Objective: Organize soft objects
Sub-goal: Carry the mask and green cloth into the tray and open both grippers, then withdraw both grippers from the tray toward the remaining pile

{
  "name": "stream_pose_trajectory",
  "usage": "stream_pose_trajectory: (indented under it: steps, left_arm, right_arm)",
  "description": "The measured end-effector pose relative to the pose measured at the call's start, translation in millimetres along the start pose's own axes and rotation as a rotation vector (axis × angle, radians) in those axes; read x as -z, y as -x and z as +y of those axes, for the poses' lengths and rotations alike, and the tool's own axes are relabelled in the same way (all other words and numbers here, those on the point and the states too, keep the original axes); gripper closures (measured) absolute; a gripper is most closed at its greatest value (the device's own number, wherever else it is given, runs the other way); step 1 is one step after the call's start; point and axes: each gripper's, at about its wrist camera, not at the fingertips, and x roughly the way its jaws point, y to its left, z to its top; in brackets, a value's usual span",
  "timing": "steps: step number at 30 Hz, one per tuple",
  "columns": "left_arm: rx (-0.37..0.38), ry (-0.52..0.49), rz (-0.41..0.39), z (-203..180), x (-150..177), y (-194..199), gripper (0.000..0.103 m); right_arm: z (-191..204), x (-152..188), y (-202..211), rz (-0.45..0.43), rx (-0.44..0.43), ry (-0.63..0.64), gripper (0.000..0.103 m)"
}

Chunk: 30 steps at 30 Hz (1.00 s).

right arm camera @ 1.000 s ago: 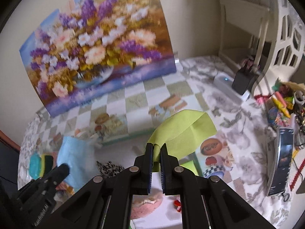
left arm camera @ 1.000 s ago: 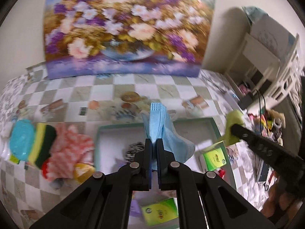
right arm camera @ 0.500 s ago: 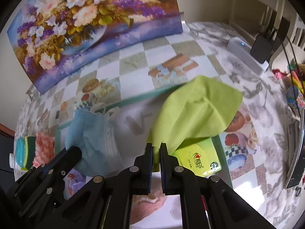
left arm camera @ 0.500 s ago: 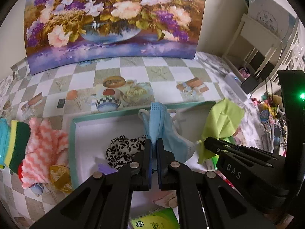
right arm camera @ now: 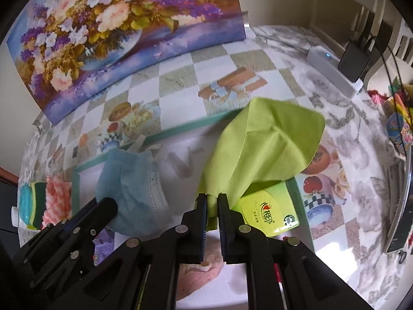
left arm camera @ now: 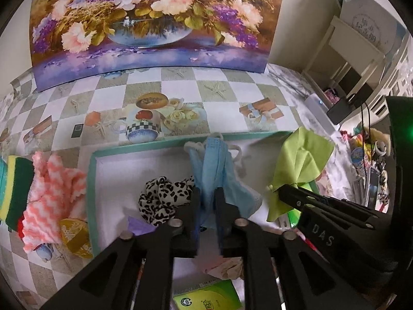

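Both grippers lowered; mask, cloth over tray.

1. The left gripper points steeply downward, its jaws opening, with the blue face mask still between the pads.
2. The right gripper points steeply down too, jaws barely parted around the green cloth (a thin gap shows).
3. In the left wrist view, the right gripper sits at 3 o'clock.

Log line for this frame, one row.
left gripper: jaws opening, blue mask between | right gripper: green cloth between jaws | both over tray
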Motion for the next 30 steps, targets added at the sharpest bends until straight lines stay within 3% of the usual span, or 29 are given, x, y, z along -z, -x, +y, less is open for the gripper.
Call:
stream_pose_trajectory:
  steps: [2, 7, 10, 13, 16, 17, 19, 25, 30]
  left_arm:
    - [0.008, 0.018, 0.001, 4, -3, 6, 0.073]
    - [0.004, 0.069, -0.006, 15, -8, 22, 0.062]
    - [-0.022, 0.111, -0.008, 27, -11, 31, 0.057]
    - [-0.073, 0.149, -0.01, 40, -12, 39, 0.045]
    - [-0.126, 0.185, -0.021, 55, -13, 47, 0.042]
    - [-0.145, 0.195, -0.021, 60, -13, 48, 0.035]
    - [-0.195, 0.219, -0.019, 72, -11, 50, 0.024]
    - [-0.281, 0.256, -0.022, 98, -5, 54, 0.019]
    - [-0.301, 0.278, -0.046, 110, -2, 62, 0.01]
  right_arm:
    - [2, -1, 6, -0.009, 0.008, 0.006, 0.092]
    - [10, -4, 25, -0.048, 0.014, 0.032, 0.068]
    - [14, -7, 37, -0.076, 0.013, 0.041, 0.067]
    - [18, -8, 47, -0.096, 0.013, 0.051, 0.065]
    - [21, -8, 55, -0.101, -0.003, 0.046, 0.039]
    - [22, -7, 57, -0.104, -0.013, 0.046, 0.033]
    - [27, -7, 61, -0.109, -0.025, 0.057, 0.033]
    - [47, -2, 64, -0.112, 0.006, 0.126, 0.022]
    - [57, 2, 64, -0.115, 0.009, 0.153, 0.01]
